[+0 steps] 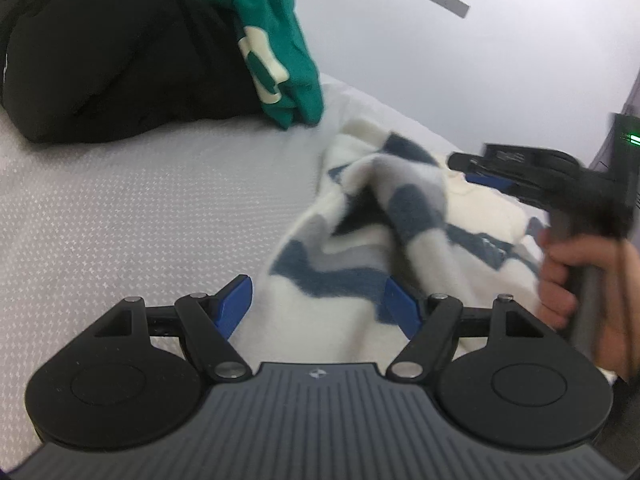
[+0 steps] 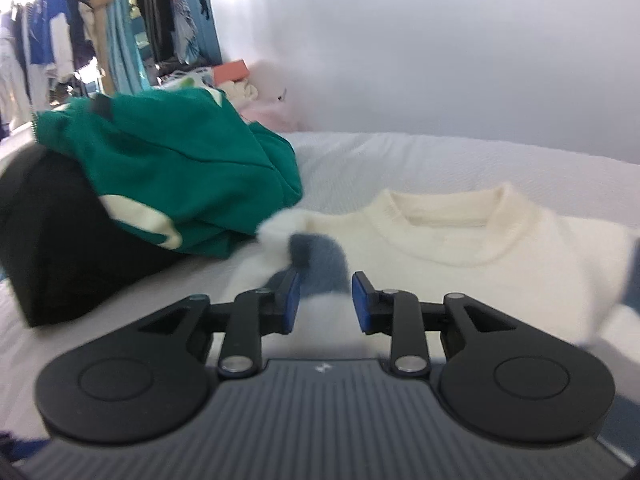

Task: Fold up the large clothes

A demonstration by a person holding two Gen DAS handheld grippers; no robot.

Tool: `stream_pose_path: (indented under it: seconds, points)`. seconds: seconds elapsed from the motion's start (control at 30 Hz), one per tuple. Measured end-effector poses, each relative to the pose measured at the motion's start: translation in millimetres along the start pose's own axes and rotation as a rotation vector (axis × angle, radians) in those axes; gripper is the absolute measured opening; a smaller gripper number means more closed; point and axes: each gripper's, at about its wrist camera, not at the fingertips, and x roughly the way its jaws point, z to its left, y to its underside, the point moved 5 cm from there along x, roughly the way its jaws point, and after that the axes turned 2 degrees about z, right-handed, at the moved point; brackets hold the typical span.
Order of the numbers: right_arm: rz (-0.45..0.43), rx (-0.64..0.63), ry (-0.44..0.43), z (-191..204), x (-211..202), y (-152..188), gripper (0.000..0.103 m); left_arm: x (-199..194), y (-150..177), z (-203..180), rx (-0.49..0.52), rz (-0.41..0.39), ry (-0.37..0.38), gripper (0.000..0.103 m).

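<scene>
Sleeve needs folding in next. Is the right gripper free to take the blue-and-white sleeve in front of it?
Probably yes: the right gripper is open and holds nothing, and the sleeve lies just beyond its pads, unobstructed.

A cream sweater (image 2: 460,248) with blue-grey stripes lies on the bed, collar flat, one side rumpled upward.

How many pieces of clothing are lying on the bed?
3: a cream and blue sweater spread in front, a green garment draped over a black one at the left. More may be hidden in that pile.
</scene>
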Motion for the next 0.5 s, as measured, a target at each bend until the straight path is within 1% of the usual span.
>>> stream_pose_path:
  seconds: [0.13,0.3,0.43,0.5]
  points:
    - [0.006,-0.031,0.000,8.0,-63.5,11.1,0.032,-21.0,7.2,-20.5,0.043,0.006,0.019,0.078]
    - [-0.018,0.018,0.009,3.7,-142.4,25.1,0.032,-55.8,23.3,-51.6,0.086,0.010,0.065,0.078]
    - [-0.002,0.055,0.059,-5.1,-190.5,42.2,0.032,-90.3,35.9,-78.7,0.135,-0.027,0.079,0.078]
    - [0.026,0.074,0.088,-9.4,-208.5,54.4,0.032,-100.0,41.3,-85.7,0.138,-0.020,0.062,0.078]
